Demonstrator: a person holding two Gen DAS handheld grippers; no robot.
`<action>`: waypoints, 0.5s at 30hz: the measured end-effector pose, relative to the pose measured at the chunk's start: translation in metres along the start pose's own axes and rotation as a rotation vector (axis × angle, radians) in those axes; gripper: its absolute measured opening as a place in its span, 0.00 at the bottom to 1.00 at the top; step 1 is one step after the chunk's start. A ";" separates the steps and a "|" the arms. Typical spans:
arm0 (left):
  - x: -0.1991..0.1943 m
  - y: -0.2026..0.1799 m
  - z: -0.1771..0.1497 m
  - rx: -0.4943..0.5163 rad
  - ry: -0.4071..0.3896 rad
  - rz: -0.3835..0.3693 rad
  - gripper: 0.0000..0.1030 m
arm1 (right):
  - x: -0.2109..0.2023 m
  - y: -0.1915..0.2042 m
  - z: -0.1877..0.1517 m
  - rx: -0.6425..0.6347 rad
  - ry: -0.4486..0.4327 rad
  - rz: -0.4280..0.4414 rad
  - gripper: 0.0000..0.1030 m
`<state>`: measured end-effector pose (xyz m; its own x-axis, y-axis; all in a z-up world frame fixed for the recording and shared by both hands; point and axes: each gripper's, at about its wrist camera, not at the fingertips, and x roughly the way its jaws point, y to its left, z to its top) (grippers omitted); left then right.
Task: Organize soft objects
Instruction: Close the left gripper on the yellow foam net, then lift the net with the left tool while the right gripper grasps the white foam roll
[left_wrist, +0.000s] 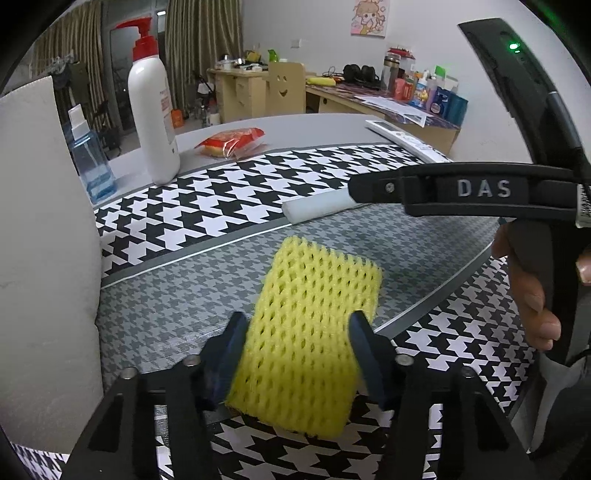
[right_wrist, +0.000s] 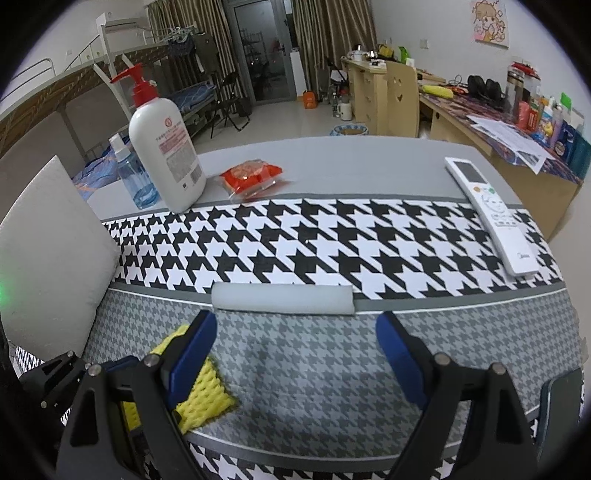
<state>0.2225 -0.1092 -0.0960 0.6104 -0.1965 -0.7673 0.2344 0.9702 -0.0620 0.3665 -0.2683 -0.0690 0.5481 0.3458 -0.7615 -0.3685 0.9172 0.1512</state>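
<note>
A yellow foam net sleeve (left_wrist: 308, 328) lies flat on the grey houndstooth mat (left_wrist: 177, 306). My left gripper (left_wrist: 299, 328) straddles its near half, jaws at both sides of it, touching its edges. A white foam stick (left_wrist: 317, 206) lies across the mat's far border; it also shows in the right wrist view (right_wrist: 282, 299). My right gripper (right_wrist: 295, 332) is open and empty, just short of the white stick. The yellow sleeve (right_wrist: 203, 395) shows partly behind the right gripper's left finger. In the left wrist view the right gripper's body (left_wrist: 480, 192) hangs at the right, held by a hand.
A grey cushion (left_wrist: 44, 240) stands at the left. A white pump bottle (right_wrist: 162, 147), a blue spray bottle (right_wrist: 133, 173) and a red snack packet (right_wrist: 251, 175) stand at the back. A white remote (right_wrist: 491, 218) lies at the right.
</note>
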 end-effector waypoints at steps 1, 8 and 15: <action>0.000 0.000 0.000 0.004 -0.001 -0.001 0.50 | 0.002 -0.001 0.000 0.001 0.006 0.002 0.88; -0.002 0.004 0.002 -0.001 -0.011 -0.005 0.32 | 0.011 0.000 0.003 -0.002 0.029 0.016 0.88; -0.008 0.016 0.005 -0.041 -0.049 0.014 0.13 | 0.021 -0.001 0.007 0.002 0.051 0.025 0.88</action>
<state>0.2254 -0.0925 -0.0878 0.6502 -0.1891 -0.7358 0.1951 0.9776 -0.0788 0.3837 -0.2608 -0.0805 0.5000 0.3580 -0.7886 -0.3799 0.9089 0.1718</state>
